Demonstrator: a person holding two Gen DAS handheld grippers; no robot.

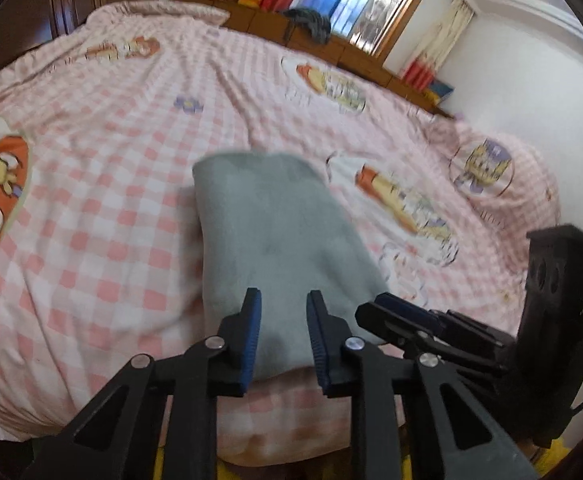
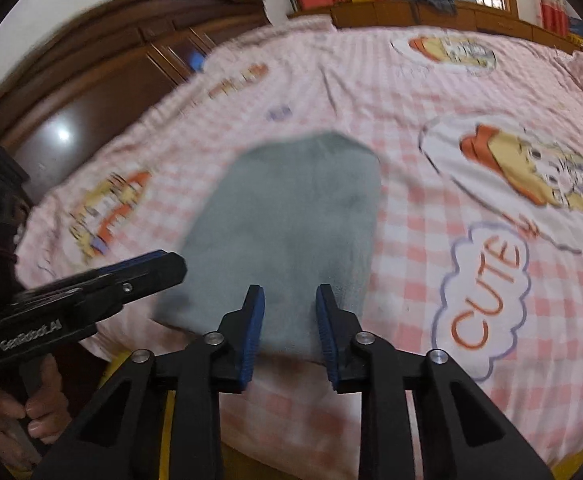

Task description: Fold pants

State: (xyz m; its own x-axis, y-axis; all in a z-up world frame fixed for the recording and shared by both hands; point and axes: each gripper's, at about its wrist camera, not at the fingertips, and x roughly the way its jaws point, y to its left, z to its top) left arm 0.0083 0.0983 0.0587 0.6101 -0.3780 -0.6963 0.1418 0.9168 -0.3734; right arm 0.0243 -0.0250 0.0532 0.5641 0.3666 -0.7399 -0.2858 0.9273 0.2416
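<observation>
On checked bedspread (image 1: 111, 208), folded grey pants (image 1: 275, 240)

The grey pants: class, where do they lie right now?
The folded grey pants lie on the pink checked bedsheet near its front edge, just ahead of both grippers, with the "CUTE" print to their right in the right wrist view.

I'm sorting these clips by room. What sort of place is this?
Most likely a home bedroom. The grey pants lie on a wide bed under a pink checked cartoon sheet, with a dark wooden wardrobe beside it and a curtained window behind.
</observation>
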